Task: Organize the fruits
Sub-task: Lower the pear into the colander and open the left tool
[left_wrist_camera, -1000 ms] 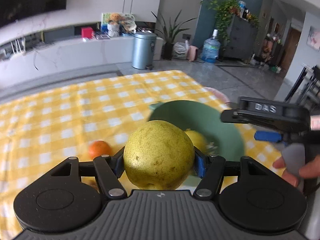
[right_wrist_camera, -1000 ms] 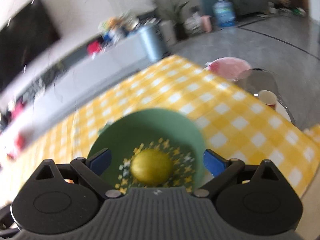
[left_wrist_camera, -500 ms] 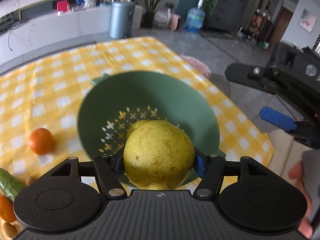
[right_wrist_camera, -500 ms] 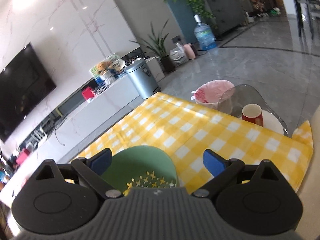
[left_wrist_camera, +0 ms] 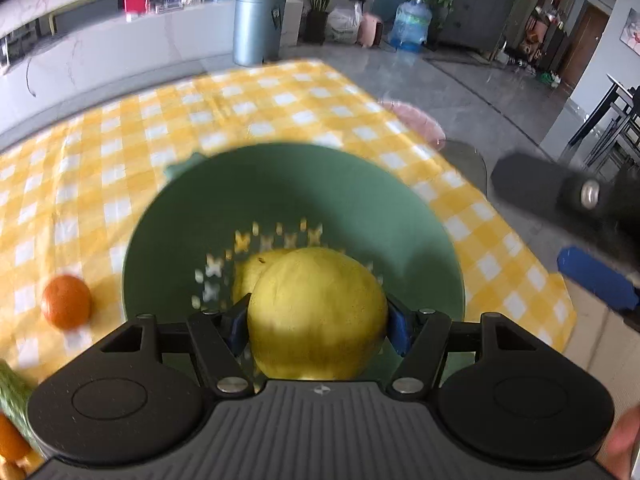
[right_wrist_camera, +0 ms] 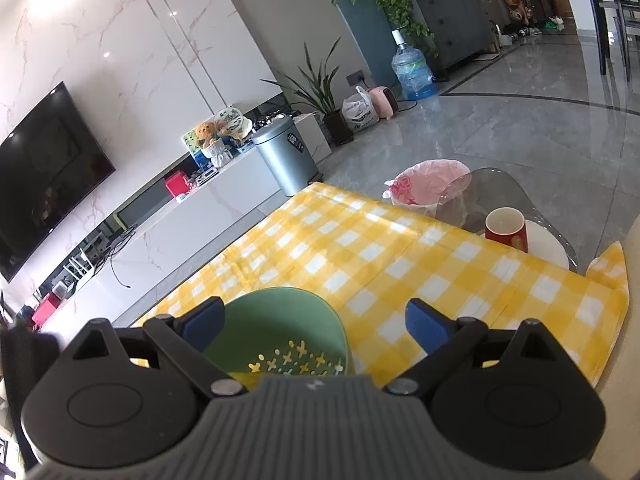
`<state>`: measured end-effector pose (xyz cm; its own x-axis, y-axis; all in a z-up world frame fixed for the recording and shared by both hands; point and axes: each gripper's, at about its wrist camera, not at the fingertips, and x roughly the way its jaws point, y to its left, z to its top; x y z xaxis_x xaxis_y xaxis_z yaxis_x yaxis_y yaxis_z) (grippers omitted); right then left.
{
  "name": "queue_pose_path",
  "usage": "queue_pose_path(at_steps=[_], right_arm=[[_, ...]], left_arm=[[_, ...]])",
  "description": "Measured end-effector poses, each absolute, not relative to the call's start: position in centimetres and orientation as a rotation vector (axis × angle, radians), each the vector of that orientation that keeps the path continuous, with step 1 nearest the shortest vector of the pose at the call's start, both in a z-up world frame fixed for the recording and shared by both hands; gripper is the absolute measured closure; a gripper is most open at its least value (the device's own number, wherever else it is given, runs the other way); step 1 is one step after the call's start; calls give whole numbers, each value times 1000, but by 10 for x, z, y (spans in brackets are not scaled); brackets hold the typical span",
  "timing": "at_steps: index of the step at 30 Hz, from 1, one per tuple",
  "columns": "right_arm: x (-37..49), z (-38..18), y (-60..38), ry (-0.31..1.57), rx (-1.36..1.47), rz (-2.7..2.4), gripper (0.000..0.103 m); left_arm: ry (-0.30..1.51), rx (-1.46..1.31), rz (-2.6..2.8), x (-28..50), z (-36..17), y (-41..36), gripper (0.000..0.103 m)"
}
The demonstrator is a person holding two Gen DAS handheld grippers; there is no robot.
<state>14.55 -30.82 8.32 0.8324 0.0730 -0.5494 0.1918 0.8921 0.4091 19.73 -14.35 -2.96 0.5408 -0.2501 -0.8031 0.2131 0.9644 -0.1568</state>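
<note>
My left gripper [left_wrist_camera: 318,322] is shut on a large yellow-green pear [left_wrist_camera: 316,312] and holds it over the green colander bowl [left_wrist_camera: 280,200] on the yellow checked tablecloth. A second yellow fruit [left_wrist_camera: 256,270] lies in the bowl, partly hidden behind the pear. My right gripper [right_wrist_camera: 316,320] is open and empty, raised back above the near rim of the bowl [right_wrist_camera: 316,308]; it also shows at the right of the left wrist view [left_wrist_camera: 576,232].
An orange [left_wrist_camera: 66,302] lies on the cloth left of the bowl. A cucumber end [left_wrist_camera: 12,390] and another orange fruit [left_wrist_camera: 10,442] sit at the lower left. A red cup [right_wrist_camera: 506,234] stands on a glass side table, with a pink-lined bin [right_wrist_camera: 428,186] beyond it.
My left gripper has carried the pear over the bowl and lowered toward it. My right gripper has pulled up and back from the bowl, leaving the yellow fruit inside.
</note>
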Motion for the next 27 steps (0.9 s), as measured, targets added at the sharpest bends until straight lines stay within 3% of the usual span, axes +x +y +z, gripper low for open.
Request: queue_pose_path(at_steps=[4, 22, 24, 26, 27], right_arm=[[145, 82, -308, 592, 477, -65, 9], [146, 77, -317, 596, 497, -56, 9], [146, 76, -316, 598, 497, -56, 9], [146, 76, -316, 597, 497, -56, 9], [146, 76, -316, 598, 495, -55, 9]], left_arm=[[965, -122, -355, 210, -24, -135, 29], [840, 78, -457, 196, -38, -155, 29], [853, 115, -506, 195, -38, -153, 25], [853, 96, -514, 196, -39, -148, 7], [848, 75, -482, 197, -40, -145, 11]])
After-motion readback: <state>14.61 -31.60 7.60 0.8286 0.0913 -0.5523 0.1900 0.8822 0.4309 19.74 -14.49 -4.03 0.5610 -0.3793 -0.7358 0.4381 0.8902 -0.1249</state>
